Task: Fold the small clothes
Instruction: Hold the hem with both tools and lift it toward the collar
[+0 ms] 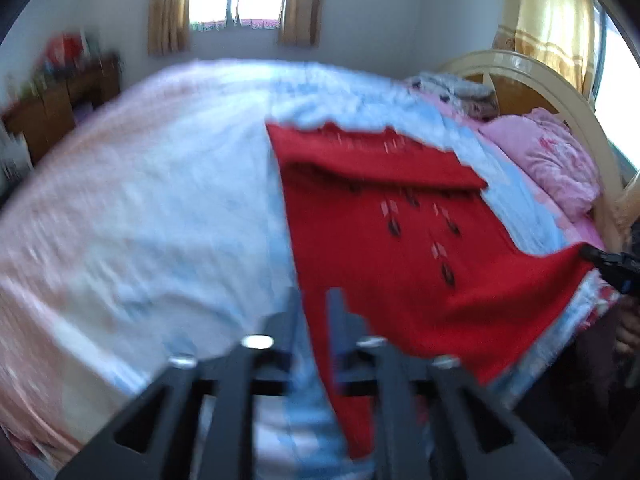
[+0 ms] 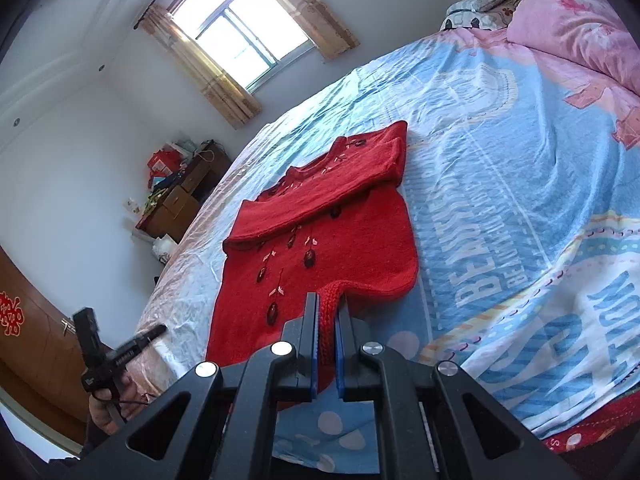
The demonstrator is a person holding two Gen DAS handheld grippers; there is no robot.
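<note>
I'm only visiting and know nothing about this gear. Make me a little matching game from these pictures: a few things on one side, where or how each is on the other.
Things:
1. red sweater
2. right gripper
3. left gripper
4. pink pillow

States:
A. jaws apart, holding nothing
B. at the head of the bed
C. spread on the bedsheet, sleeves folded in
D. clamped on the sweater's hem

Pairs: 1-C, 2-D, 3-A, 4-B

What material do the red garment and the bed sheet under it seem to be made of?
The red sweater looks like knitted yarn, perhaps wool or acrylic: matte and fuzzy, with a ribbed hem visible between the right gripper's blue pads, and small glossy dark beads sewn on. The bed sheet looks like thin woven cotton or polyester: smooth, finely creased, with printed letters.
</note>
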